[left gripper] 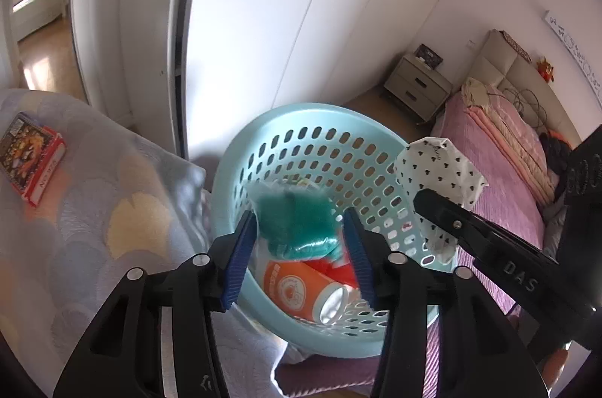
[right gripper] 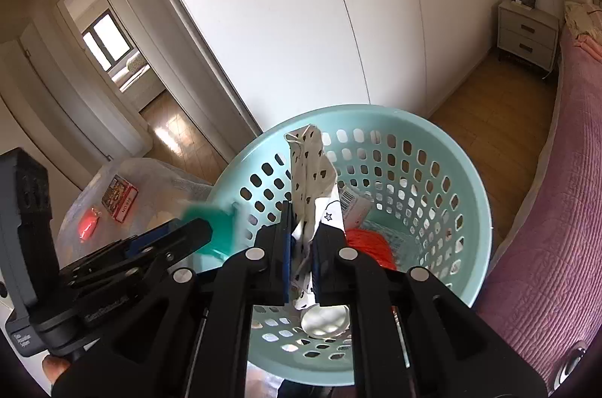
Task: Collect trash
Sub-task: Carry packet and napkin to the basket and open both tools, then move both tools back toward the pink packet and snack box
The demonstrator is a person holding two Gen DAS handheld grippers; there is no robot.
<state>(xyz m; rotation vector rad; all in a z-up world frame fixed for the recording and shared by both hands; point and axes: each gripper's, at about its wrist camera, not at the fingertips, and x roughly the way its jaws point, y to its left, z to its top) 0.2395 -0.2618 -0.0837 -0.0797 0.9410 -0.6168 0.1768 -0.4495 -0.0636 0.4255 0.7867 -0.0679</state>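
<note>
A light blue perforated basket point(left gripper: 301, 108) point(right gripper: 376, 108) sits below both grippers. My left gripper point(left gripper: 300, 215) point(right gripper: 177, 232) hangs over its near rim with the jaws apart. Between the blue pads point(left gripper: 240, 247) is a green packet point(left gripper: 297, 221) point(right gripper: 214, 228), blurred while the fingers look sharp, and the pads do not seem to press on it. My right gripper point(right gripper: 306, 228) point(left gripper: 425, 198) is shut on a white wrapper with black hearts point(right gripper: 310, 164) point(left gripper: 436, 164), held upright over the basket. An orange can point(left gripper: 297, 289) point(right gripper: 368, 240) and other scraps lie inside.
A red printed box point(left gripper: 32, 157) point(right gripper: 119, 198) and a small red wrapper point(right gripper: 88, 225) lie on a pastel quilt point(left gripper: 94, 210) to the left. A pink bed point(left gripper: 500, 180) runs along the right. A nightstand point(left gripper: 417, 85) and white wardrobe doors point(right gripper: 301, 22) stand behind.
</note>
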